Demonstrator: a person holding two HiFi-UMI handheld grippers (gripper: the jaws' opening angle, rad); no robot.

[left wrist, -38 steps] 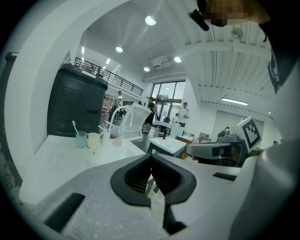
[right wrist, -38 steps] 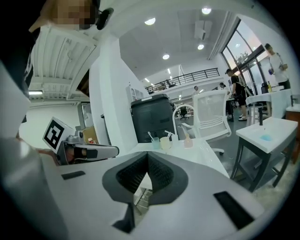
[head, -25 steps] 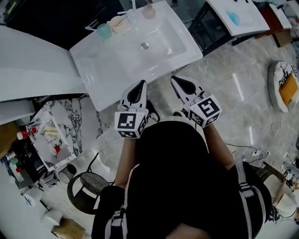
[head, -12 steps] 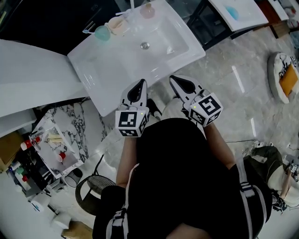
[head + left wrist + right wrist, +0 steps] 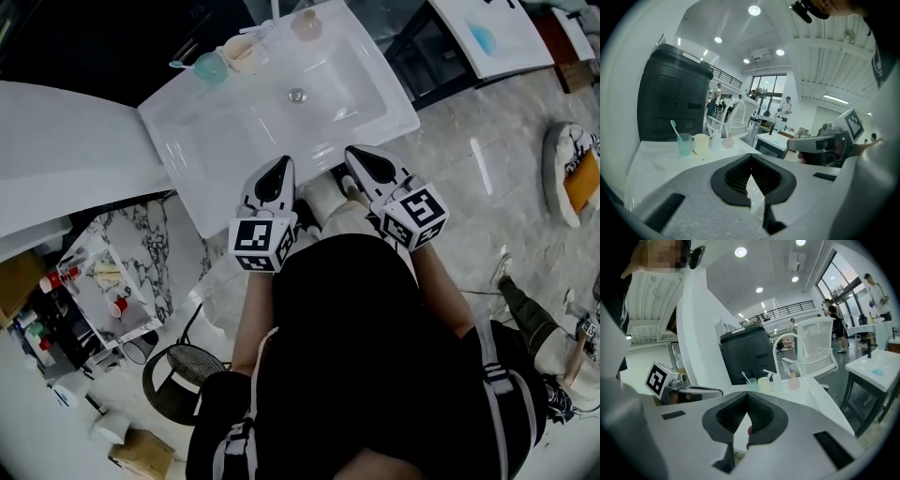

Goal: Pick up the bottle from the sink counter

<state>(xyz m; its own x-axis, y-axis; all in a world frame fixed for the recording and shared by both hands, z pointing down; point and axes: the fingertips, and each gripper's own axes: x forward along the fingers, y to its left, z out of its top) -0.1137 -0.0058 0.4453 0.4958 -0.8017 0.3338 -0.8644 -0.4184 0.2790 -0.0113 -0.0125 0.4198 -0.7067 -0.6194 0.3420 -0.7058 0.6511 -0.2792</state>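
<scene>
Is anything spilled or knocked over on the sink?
No, nothing stands out. The teal cup, the cream cup and the pink bottle all stand upright in a row at the back of the sink counter, and no spill shows.

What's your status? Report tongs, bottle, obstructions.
Left tongs shut, empty. Right tongs shut, empty. Pink bottle upright at counter's back edge, untouched. Basin lies between; cups stand beside bottle, not blocking.
</scene>
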